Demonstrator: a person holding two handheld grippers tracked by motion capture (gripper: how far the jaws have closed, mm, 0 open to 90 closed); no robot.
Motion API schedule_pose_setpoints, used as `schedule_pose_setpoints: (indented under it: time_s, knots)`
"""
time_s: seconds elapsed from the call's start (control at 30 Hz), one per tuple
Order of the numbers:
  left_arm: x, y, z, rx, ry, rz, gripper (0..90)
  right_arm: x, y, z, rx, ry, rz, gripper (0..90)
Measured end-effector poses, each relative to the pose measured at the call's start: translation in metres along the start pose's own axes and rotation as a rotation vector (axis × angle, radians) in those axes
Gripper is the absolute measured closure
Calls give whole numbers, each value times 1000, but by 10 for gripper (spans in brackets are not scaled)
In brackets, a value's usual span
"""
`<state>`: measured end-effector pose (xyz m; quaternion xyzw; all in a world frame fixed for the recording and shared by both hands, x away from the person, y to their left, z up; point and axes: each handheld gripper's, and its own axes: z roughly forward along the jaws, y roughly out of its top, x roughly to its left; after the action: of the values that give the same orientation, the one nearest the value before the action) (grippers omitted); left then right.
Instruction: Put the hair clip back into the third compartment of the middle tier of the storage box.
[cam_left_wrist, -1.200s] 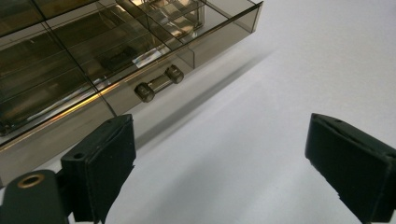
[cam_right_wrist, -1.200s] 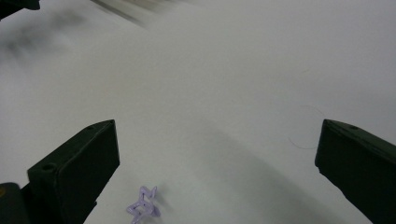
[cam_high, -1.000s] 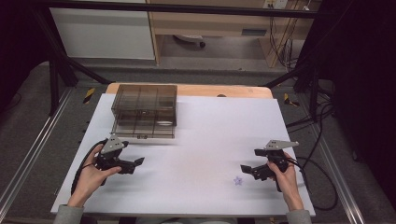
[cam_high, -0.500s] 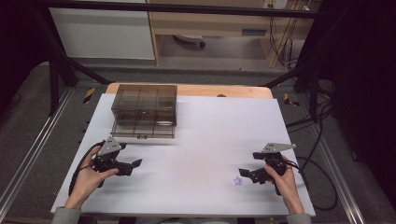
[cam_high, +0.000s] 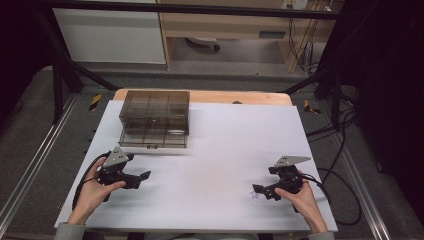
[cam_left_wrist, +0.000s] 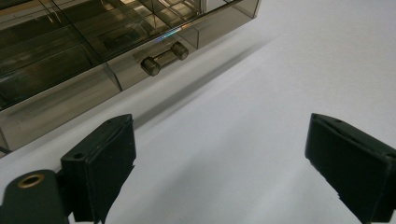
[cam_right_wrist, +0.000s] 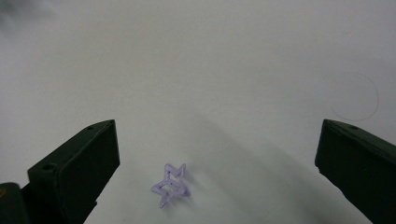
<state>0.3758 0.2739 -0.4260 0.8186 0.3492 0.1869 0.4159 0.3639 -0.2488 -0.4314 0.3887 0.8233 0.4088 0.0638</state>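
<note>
- The right claw (cam_high: 261, 190) is hovering low over the white bench (cam_high: 225, 150), its jaws standing wide apart with nothing between them touching either pad.
- The small purple star (cam_right_wrist: 171, 185) is lying on the bench just in front of that claw, between the lines of the two jaws in the right gripper view but not yet touched, so I am judging the pick-up as not begun in earnest, only lined up.
- The left claw (cam_high: 142, 178) is resting near the person's side of the bench, jaws apart and holding nothing, pointing toward the smoky plastic drawer box (cam_high: 155, 117).
- The box is sitting at the far left of the bench, well apart from the star; its lowest drawer is looking slightly pulled forward, with a small bar handle (cam_left_wrist: 164, 58) showing in the left gripper view.
- Judging from this, almost everything is still waiting: closing on the star, carrying it across, getting a drawer open enough, and dropping it in.
</note>
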Motion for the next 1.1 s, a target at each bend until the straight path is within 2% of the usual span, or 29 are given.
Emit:
schedule_pose_setpoints:
  time_s: [0.27, 0.47, 0.67, 0.87, 1.1]
  knots:
    - [1, -1, 0, 1, 0, -5, 85, 6, -1, 2, 11, -11, 2, 12]
    - [1, -1, 2, 8, -1, -3, 85, 10, -5, 4, 38, 0, -1, 48]
    - [1, -2, 1, 6, 1, -7, 85, 12, -6, 6, 54, 14, 15, 78]
    - [1, -2, 2, 7, -1, -7, 85, 13, -5, 6, 60, -4, 15, 116]
    - [1, -2, 2, 8, -2, -8, 85, 15, -7, 6, 77, 9, 10, 166]
